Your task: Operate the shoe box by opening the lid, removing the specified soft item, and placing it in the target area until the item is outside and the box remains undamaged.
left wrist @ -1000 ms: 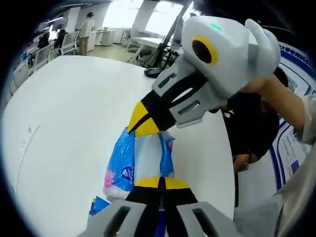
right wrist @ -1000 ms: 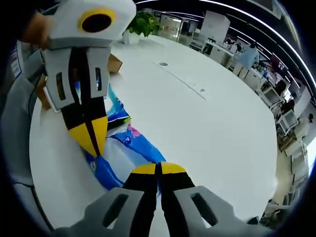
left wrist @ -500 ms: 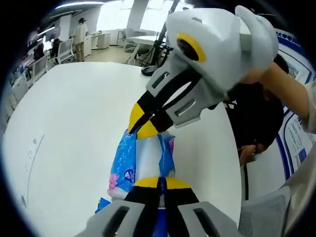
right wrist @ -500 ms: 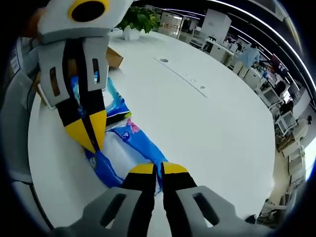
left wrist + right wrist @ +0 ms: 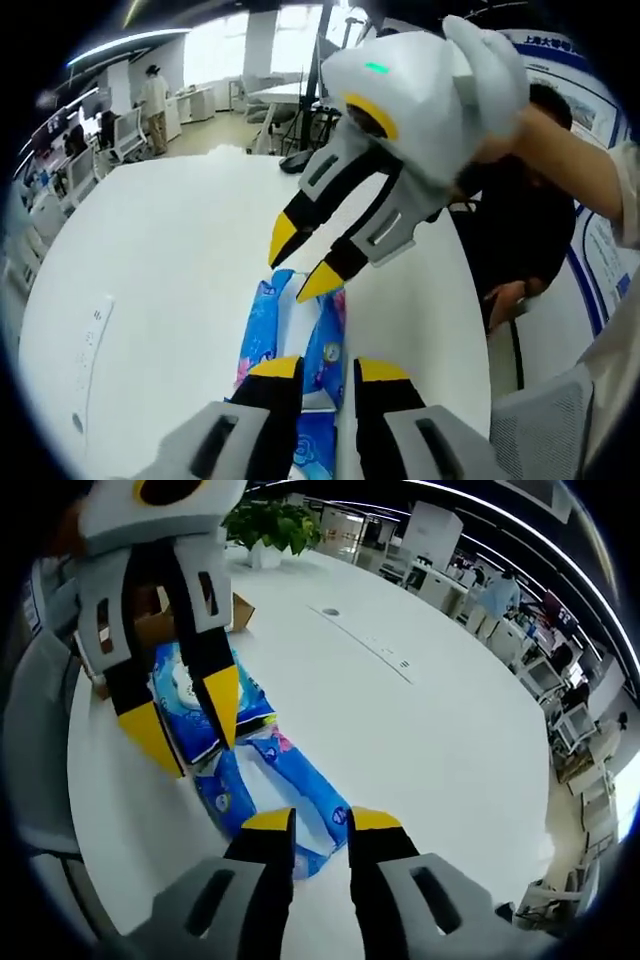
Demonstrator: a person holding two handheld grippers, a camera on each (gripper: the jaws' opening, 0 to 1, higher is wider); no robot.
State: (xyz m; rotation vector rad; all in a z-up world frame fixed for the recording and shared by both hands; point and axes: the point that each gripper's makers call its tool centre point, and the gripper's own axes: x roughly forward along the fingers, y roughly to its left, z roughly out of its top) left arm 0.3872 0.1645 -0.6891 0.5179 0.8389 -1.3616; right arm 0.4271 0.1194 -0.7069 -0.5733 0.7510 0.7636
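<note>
Left gripper (image 5: 326, 368): jaws parted, rising at 6 o'clock over a blue tissue pack (image 5: 300, 335) lying on the white table (image 5: 160, 260). Right gripper (image 5: 303, 262): jaws apart, entering from 1 o'clock, tips at the pack's far end.

My left tongs (image 5: 325, 368) and right tongs (image 5: 320, 820) are grey with black jaws tipped in yellow. The soft pack (image 5: 285, 780) is bright blue with a white middle panel, pink flower prints and small round white marks. The bench (image 5: 420, 720) is plain white. The box (image 5: 150, 630) is brown cardboard. A plant (image 5: 268, 522) is green.
</note>
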